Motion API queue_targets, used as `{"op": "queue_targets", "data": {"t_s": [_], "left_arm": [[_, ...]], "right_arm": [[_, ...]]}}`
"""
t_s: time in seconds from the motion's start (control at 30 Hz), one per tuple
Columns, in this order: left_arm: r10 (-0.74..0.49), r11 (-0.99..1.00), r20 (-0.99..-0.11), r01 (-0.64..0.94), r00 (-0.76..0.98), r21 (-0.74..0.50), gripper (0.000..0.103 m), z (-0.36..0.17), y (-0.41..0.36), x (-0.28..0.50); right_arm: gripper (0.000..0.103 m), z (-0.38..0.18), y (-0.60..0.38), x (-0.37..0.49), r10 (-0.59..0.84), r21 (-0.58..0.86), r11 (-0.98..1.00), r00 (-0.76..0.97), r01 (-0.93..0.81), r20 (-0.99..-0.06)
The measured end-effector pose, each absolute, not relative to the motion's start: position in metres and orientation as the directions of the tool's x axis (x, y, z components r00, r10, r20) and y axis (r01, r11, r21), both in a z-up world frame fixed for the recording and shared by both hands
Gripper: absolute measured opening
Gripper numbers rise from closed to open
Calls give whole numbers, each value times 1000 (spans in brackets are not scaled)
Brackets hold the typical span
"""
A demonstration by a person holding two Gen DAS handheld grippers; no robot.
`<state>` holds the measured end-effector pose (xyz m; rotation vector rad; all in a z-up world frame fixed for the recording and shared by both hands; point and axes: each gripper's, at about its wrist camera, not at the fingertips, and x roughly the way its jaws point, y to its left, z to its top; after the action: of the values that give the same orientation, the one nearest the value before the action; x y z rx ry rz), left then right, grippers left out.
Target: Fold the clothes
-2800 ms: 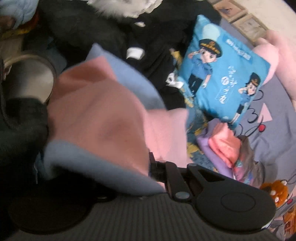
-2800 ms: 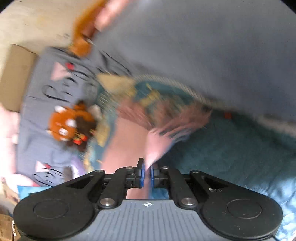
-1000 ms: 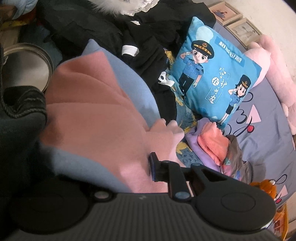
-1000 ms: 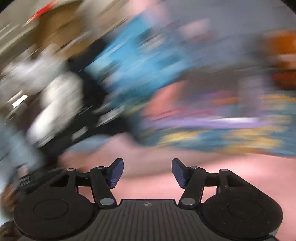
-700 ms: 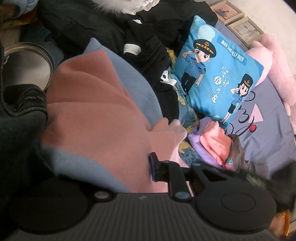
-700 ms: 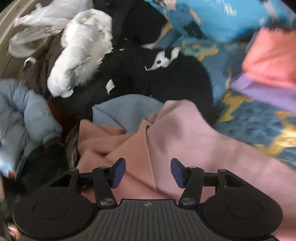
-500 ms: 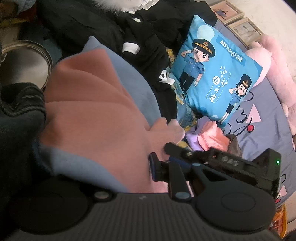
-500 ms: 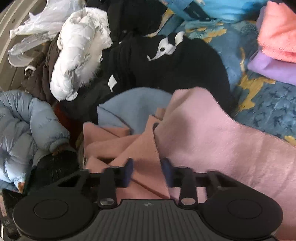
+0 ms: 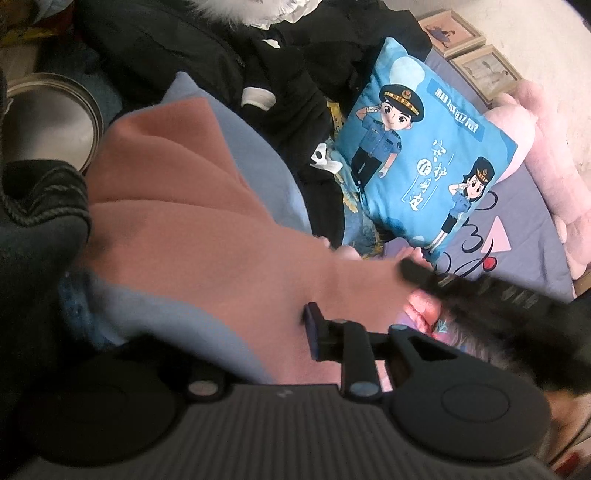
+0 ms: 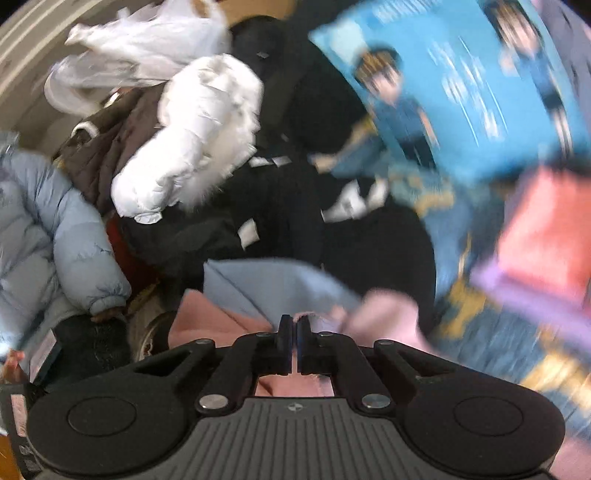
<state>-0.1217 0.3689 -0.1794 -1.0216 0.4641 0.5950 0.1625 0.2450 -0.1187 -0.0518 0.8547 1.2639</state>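
So the right claw (image 10: 294,341) is pinching the pink-and-blue fleece (image 9: 207,236) edge, the left claw (image 9: 291,328) clamps it too, half-buried; the cloth bunches between them, running left over the bed's clothes pile.

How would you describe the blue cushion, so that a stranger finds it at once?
Look at the bed with the grey-purple sheet, beside the pile of black clothes. The blue cushion leans there; only it shows two cartoon police officers saluting.

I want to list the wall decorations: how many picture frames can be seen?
2: one picture frame leans at the wall above the blue pillow; the second frame stands right beside it. Others may be hidden.
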Motion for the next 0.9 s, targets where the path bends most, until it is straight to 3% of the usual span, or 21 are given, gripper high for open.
{"op": "queue_targets", "data": {"t_s": [0.1, 0.23, 0.5, 0.57, 0.6, 0.67, 0.8, 0.9], "left_arm": [[255, 390, -606, -654, 753, -648, 32, -178, 368, -123], [267, 379, -603, -657, 752, -651, 30, -177, 370, -125], [285, 376, -599, -662, 749, -648, 30, -177, 369, -126], [286, 375, -602, -665, 745, -645, 30, -178, 370, -126], [286, 375, -604, -667, 744, -644, 30, -178, 370, -126], [286, 375, -601, -664, 747, -647, 30, -178, 370, -127], [284, 366, -587, -652, 758, -664, 30, -178, 371, -129], [282, 358, -568, -634, 773, -686, 30, -177, 372, -131]], "right_arm": [[2, -84, 263, 157, 792, 292, 332, 97, -897, -603], [2, -57, 293, 159, 751, 143, 404, 238, -904, -615], [4, -37, 350, 206, 716, 105, 511, 355, -853, -601], [15, -43, 360, 214, 686, 56, 550, 413, -833, -599], [25, -47, 361, 218, 660, 20, 579, 454, -815, -599], [27, -49, 349, 227, 631, 16, 633, 504, -774, -590], [29, -58, 286, 242, 623, 143, 694, 490, -706, -610], [43, -79, 210, 244, 580, 204, 757, 494, -621, -647]]}}
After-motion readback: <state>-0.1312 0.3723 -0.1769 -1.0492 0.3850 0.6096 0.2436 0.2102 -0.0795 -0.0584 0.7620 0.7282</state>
